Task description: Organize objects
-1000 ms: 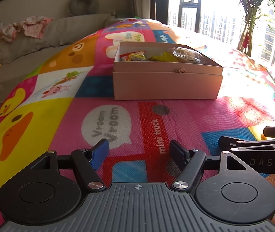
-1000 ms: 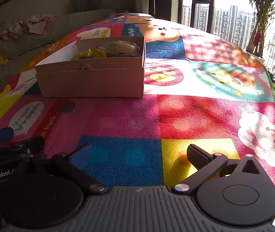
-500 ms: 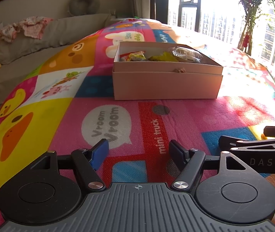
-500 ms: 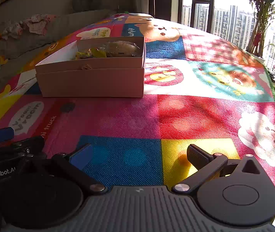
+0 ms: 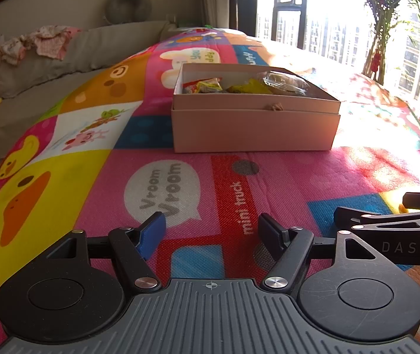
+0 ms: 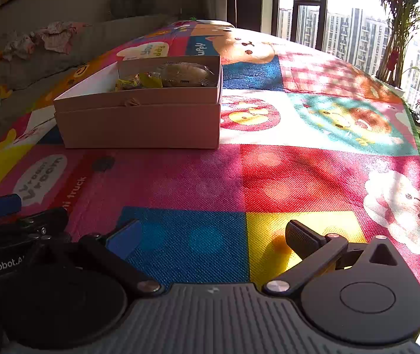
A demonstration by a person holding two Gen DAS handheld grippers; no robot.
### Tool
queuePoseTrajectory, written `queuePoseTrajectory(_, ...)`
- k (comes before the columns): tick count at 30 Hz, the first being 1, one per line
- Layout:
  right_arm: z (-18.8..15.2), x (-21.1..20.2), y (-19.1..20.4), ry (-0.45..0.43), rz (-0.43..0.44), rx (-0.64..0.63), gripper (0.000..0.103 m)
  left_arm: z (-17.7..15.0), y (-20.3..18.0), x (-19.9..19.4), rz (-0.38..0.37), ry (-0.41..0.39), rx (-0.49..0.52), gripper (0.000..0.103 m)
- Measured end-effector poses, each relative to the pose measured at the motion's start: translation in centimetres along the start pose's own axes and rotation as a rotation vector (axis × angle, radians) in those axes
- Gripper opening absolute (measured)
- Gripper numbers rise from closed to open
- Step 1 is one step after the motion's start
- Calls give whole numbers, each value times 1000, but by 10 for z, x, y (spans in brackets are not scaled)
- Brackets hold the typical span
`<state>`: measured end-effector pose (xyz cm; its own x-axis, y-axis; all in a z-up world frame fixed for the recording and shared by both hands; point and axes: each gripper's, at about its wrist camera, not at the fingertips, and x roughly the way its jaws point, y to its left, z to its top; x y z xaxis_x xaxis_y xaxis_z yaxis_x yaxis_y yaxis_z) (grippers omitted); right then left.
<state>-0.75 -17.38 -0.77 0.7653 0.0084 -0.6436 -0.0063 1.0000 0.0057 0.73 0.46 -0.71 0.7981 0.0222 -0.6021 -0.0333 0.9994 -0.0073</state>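
Tongs (image 5: 212, 233) unmoved — box (image 5: 254, 124) too.

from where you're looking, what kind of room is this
Most likely a living room or play area in a high-rise flat: a cartoon play mat covers the floor, a grey sofa with baby clothes runs along the wall, and tall windows look onto apartment towers.

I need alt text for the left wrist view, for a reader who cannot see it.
An open cardboard box holding wrapped snack packets sits on a colourful cartoon play mat, some way ahead of the left gripper, whose jaws are open and empty. The right gripper enters from the right edge; a sofa and sunlit windows lie behind.
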Motion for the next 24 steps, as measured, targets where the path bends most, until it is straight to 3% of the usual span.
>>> queuePoseTrajectory(24,0,0,0,0,0,0,103,0,0,1,2,0,3,75)
